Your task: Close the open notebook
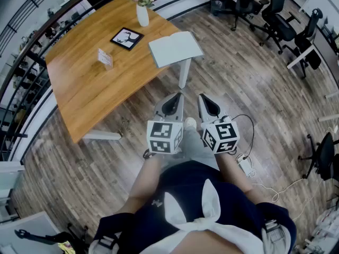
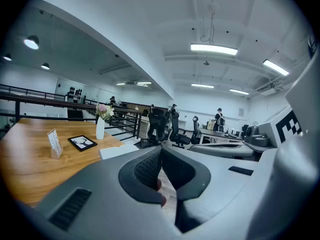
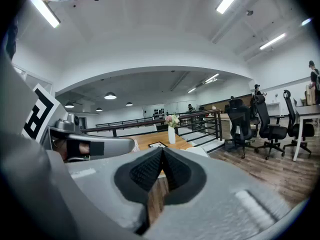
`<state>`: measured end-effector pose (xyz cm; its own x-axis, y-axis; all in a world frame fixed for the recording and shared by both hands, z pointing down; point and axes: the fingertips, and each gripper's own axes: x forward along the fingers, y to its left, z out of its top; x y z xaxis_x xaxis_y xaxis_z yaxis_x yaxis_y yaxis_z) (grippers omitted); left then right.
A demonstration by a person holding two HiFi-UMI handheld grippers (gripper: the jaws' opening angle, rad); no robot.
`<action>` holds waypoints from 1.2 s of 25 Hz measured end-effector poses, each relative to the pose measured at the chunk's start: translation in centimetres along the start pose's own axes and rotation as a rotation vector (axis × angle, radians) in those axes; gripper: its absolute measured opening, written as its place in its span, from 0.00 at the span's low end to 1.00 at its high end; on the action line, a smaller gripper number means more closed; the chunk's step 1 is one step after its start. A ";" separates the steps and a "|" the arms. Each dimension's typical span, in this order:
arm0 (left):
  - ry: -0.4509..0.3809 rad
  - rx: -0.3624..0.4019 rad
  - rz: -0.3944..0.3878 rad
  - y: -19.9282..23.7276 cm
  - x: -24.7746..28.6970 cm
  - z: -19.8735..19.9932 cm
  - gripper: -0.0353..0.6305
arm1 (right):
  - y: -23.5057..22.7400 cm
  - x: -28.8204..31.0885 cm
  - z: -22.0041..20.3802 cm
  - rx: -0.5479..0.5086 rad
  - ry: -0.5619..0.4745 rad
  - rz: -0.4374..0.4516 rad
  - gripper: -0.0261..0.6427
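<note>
The pale grey-white open notebook [image 1: 175, 48] lies flat at the near right corner of the light-brown wooden table [image 1: 90, 83], just above its white leg [image 1: 184, 73]. It is well apart from both tools, with a stretch of plank floor [image 1: 249, 83] between. The person stands back from the table with the grey left gripper [image 1: 170, 106] and the grey right gripper [image 1: 208, 107] held close in front of the body, side by side over the floor. Both point forward and slightly down, and their noses lean a little toward each other. Each gripper has its dark ribbed pads pressed together with nothing between them. In the head view the notebook sits straight ahead of the pair, almost in line with the left gripper, which looks marginally nearer to it. Because of the inward lean, the left gripper view shows the notebook a little left of its jaws, and the right gripper view shows it just right of its jaws. The notebook's long side runs across the person's line of approach, roughly along the table's near edge. Where the fold lies cannot be made out from here. Closing the notebook likely calls for stepping up to that corner and then getting a jaw tip under one outer edge of the spread pages. Farther back on the table stand a white vase of pink flowers [image 1: 142, 12] and a black-framed picture [image 1: 127, 38], clear of the notebook.
</note>
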<state>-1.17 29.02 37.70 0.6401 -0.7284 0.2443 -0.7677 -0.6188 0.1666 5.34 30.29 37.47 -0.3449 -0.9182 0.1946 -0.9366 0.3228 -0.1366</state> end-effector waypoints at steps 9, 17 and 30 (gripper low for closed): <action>-0.001 0.003 0.010 2.6 5.4 1.3 0.08 | -4.3 5.0 0.9 0.022 -0.003 -0.011 0.03; 0.027 -0.016 0.024 6.3 11.0 2.3 0.08 | -8.0 10.9 1.8 0.044 0.019 0.000 0.03; 0.065 -0.037 0.040 11.7 18.5 4.0 0.08 | -12.8 19.3 2.8 0.059 0.063 0.009 0.04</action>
<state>1.81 7.16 40.38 0.6066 -0.7310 0.3125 -0.7939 -0.5775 0.1900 10.83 7.80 40.26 -0.3581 -0.8986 0.2536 -0.9288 0.3149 -0.1956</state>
